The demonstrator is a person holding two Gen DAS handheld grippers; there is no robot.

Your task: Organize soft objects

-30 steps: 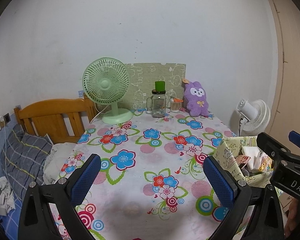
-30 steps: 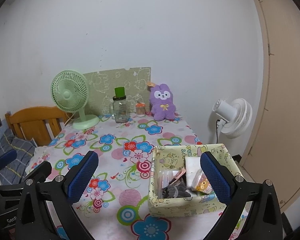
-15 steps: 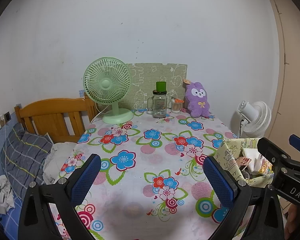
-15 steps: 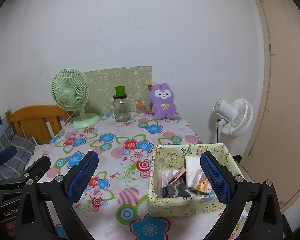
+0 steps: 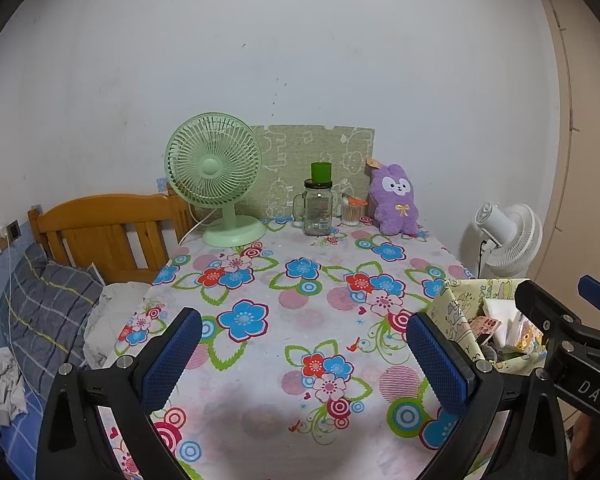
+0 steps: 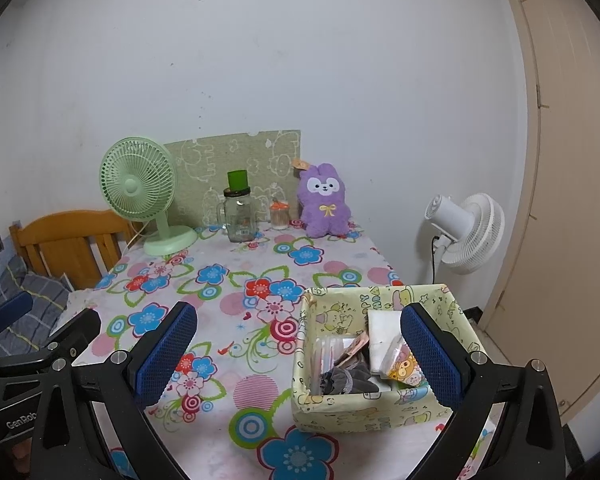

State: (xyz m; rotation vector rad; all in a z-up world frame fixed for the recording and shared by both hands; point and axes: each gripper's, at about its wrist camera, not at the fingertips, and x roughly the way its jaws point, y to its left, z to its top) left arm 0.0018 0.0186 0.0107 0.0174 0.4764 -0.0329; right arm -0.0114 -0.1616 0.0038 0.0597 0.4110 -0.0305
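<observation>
A purple plush rabbit [image 5: 395, 201] [image 6: 325, 202] sits upright at the far edge of the flowered table, against the wall. A pale yellow fabric box [image 6: 380, 404] [image 5: 456, 312] stands at the near right and holds packets, paper and a grey cloth [image 6: 346, 380]. My left gripper [image 5: 302, 354] is open and empty above the near middle of the table. My right gripper [image 6: 298, 352] is open and empty; its right finger hangs over the box.
A green desk fan [image 5: 216, 176], a glass jar with a green cup on top [image 5: 318, 204] and a small orange-lidded jar [image 5: 352, 212] stand at the back. A wooden headboard [image 5: 100, 232] and bedding lie left; a white floor fan [image 5: 508, 236] stands right.
Both grippers have drifted back and up a little, so the table looks slightly farther away. Nothing on the table has moved.
</observation>
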